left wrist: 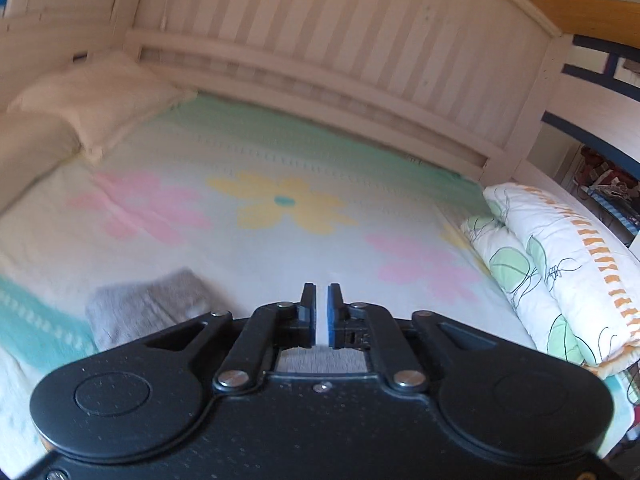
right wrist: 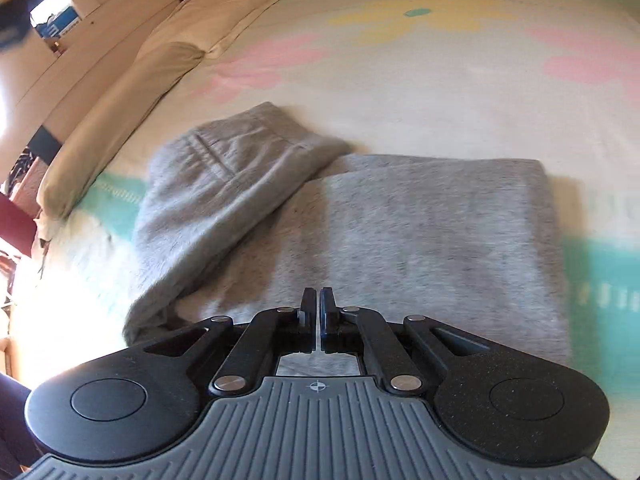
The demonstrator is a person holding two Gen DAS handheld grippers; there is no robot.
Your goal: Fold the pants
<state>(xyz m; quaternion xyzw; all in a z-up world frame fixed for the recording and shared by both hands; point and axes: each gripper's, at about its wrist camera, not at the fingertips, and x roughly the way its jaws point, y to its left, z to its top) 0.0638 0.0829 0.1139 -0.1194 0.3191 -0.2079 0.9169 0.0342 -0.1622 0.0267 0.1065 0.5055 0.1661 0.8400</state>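
Note:
Grey sweatpants (right wrist: 400, 232) lie folded on the flowered bedspread (right wrist: 440, 92), with the waistband part (right wrist: 240, 168) laid slanting over the left side of the folded stack. My right gripper (right wrist: 319, 300) is shut and empty, held just above the near part of the pants. In the left wrist view only a corner of the pants (left wrist: 148, 304) shows at the lower left. My left gripper (left wrist: 321, 300) is shut and empty, lifted above the bedspread (left wrist: 280, 248) to the right of the pants.
A wooden slatted headboard (left wrist: 340, 52) runs along the far side. Cream pillows (left wrist: 92, 108) lie at the far left and also show in the right wrist view (right wrist: 160, 76). A rolled floral duvet (left wrist: 552, 272) lies at the bed's right edge.

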